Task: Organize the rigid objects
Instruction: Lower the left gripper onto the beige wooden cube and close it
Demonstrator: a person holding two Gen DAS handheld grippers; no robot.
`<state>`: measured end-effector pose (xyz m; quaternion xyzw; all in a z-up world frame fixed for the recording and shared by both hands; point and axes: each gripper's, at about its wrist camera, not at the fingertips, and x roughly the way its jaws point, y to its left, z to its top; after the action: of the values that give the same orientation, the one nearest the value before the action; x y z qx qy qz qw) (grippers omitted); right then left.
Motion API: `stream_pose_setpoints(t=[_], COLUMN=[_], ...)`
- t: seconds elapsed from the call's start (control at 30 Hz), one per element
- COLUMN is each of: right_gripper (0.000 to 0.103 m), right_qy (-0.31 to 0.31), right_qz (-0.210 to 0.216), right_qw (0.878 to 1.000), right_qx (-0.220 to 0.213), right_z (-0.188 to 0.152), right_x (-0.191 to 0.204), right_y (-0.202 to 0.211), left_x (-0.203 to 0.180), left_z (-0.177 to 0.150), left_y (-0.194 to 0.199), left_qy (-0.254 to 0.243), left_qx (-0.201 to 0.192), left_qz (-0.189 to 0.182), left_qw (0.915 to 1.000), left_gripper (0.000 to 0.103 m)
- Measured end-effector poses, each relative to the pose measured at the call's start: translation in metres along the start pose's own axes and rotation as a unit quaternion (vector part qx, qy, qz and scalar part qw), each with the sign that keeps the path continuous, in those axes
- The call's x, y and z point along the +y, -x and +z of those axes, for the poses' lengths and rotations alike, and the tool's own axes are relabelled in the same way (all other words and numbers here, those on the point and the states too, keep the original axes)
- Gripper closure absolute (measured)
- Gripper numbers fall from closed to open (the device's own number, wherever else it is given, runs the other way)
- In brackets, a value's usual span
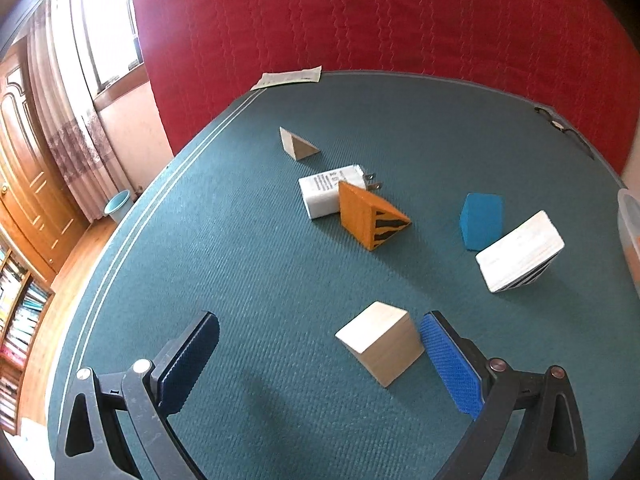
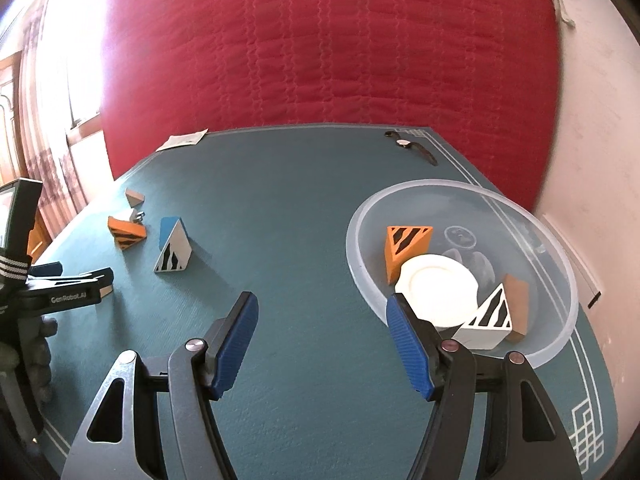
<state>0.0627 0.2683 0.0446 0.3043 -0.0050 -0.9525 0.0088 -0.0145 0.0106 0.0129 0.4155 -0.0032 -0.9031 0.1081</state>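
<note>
My left gripper (image 1: 320,344) is open; a plain wooden cube (image 1: 380,340) lies on the green table between its fingers, close to the right pad (image 1: 448,364). Beyond lie an orange striped wedge (image 1: 370,216), a white charger (image 1: 330,194), a small wooden wedge (image 1: 298,144), a blue block (image 1: 480,220) and a white striped wedge (image 1: 520,256). My right gripper (image 2: 322,344) is open and empty, beside a clear bowl (image 2: 560,264) holding an orange striped wedge (image 2: 406,248), a white disc (image 2: 436,288), a white striped wedge (image 2: 488,320) and a brown block (image 2: 518,300).
A paper slip (image 1: 288,77) and a wristwatch (image 2: 412,146) lie at the table's far edge by the red quilted backdrop (image 1: 380,20). The left gripper shows in the right wrist view (image 2: 68,284). The table edge drops off left toward a wooden floor and bin (image 1: 118,204).
</note>
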Motion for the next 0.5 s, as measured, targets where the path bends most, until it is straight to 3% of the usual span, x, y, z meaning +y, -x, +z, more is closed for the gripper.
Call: stream_pose_setpoints(t=[0.33,0.5], right_gripper=[0.035,0.035], right_qy=[0.011,0.015], right_qz=[0.007,0.025], right_qw=[1.000,0.999], right_qx=[0.007,0.019], right_z=[-0.004,-0.007], right_x=[0.009,0.015], right_y=[-0.002,-0.003], left_x=[0.018,0.030], left_z=[-0.010,-0.016], left_y=[0.007,0.004], left_qy=[-0.003,0.005], left_qx=[-0.002,0.019], left_qz=[0.011,-0.017], left_qw=[0.9999,0.9997], left_gripper=[0.001,0.001])
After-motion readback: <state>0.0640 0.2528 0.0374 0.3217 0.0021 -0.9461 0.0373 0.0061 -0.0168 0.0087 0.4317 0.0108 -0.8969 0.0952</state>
